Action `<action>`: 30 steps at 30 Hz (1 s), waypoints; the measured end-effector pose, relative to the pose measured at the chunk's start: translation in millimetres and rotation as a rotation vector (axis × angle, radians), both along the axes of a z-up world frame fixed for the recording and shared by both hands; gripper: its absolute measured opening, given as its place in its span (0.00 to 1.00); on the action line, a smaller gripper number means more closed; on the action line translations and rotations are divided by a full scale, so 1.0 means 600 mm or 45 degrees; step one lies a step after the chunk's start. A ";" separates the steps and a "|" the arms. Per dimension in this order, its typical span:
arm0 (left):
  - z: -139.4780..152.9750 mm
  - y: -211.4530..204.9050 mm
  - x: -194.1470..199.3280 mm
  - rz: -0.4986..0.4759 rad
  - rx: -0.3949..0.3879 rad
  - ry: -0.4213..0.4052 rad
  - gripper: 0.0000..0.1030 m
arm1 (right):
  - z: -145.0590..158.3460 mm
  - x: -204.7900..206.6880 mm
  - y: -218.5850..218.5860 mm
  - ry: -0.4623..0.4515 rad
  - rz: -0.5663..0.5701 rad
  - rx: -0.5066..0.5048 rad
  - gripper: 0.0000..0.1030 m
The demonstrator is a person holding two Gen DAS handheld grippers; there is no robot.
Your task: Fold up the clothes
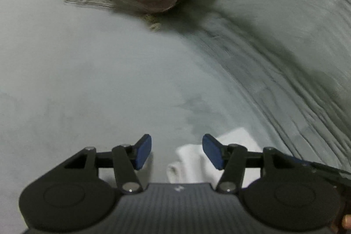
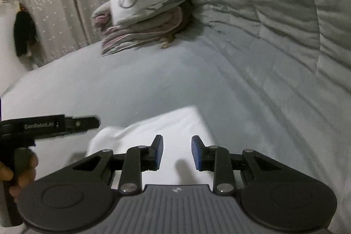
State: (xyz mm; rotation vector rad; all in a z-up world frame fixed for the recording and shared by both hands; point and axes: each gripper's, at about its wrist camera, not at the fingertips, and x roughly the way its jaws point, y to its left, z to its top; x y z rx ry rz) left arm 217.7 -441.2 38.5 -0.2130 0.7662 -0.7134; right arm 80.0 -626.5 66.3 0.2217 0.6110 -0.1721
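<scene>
White garment [image 2: 166, 128] is lying compactly folded on near bed [image 2: 131, 84], so left hand-held gripper [image 1: 176, 151] & right hand-held gripper [image 2: 177, 151] are hovering w/ jaws wide, gripping nothing.

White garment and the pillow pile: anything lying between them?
No. In the right wrist view only bare sheet lies between the garment and the pillows.

One folded white garment [image 2: 166, 131] is lying on one bed [image 2: 136, 84]; two grippers are showing, left gripper [image 1: 176, 151] and right gripper [image 2: 177, 152], each with two blue pads; three stacked pillows [image 2: 149, 6], one grey quilt [image 2: 285, 21]
</scene>
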 end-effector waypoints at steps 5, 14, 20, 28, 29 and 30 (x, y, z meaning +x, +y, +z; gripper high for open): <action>-0.025 -0.017 0.017 -0.004 0.002 0.042 0.50 | -0.016 0.074 -0.021 0.074 0.009 -0.015 0.28; -0.032 -0.013 0.020 0.021 -0.004 0.056 0.11 | -0.039 0.096 -0.029 0.085 -0.007 -0.028 0.09; -0.023 0.007 0.015 0.060 -0.036 0.044 0.10 | -0.048 0.097 -0.018 0.088 -0.045 -0.069 0.07; -0.002 0.036 -0.002 0.099 -0.058 -0.005 0.14 | -0.019 0.042 -0.007 0.023 -0.087 -0.076 0.17; 0.008 0.037 -0.018 0.082 -0.038 -0.052 0.15 | -0.017 0.031 -0.003 0.024 -0.076 -0.079 0.17; 0.016 0.033 -0.038 0.053 -0.012 -0.110 0.18 | -0.016 0.020 0.002 0.027 -0.064 -0.082 0.17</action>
